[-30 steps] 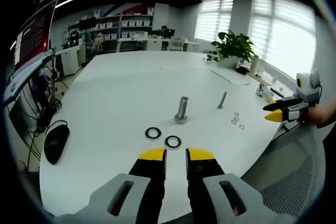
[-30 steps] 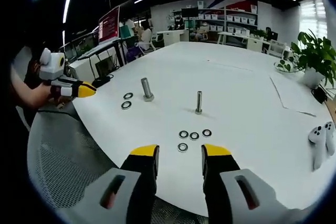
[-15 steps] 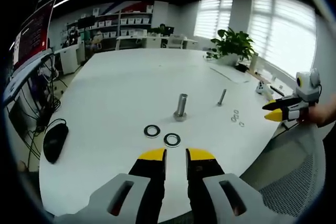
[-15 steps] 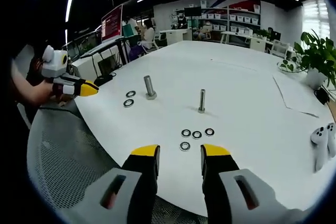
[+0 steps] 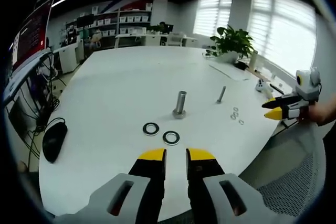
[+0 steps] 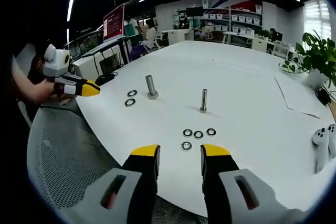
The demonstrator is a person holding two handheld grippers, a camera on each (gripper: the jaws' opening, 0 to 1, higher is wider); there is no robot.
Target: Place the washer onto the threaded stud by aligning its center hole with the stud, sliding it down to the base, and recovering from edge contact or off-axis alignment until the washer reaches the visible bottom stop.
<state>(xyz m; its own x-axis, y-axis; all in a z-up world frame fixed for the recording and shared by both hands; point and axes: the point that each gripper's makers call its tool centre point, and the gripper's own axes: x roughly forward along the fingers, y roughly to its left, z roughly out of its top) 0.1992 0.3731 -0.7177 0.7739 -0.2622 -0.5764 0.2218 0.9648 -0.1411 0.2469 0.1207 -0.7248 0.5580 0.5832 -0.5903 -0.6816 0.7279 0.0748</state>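
We judge step as approach, nothing picked yet. Left gripper jaws slightly apart, empty, hanging over table edge; two large washers flat just ahead, thick stud upright beyond. Right gripper jaws apart, empty; four small washers near, thin stud behind them. Next: descend onto one washer, pinch rim. Thread detail and bottom stops too small to read; which pair is meant we cannot tell.
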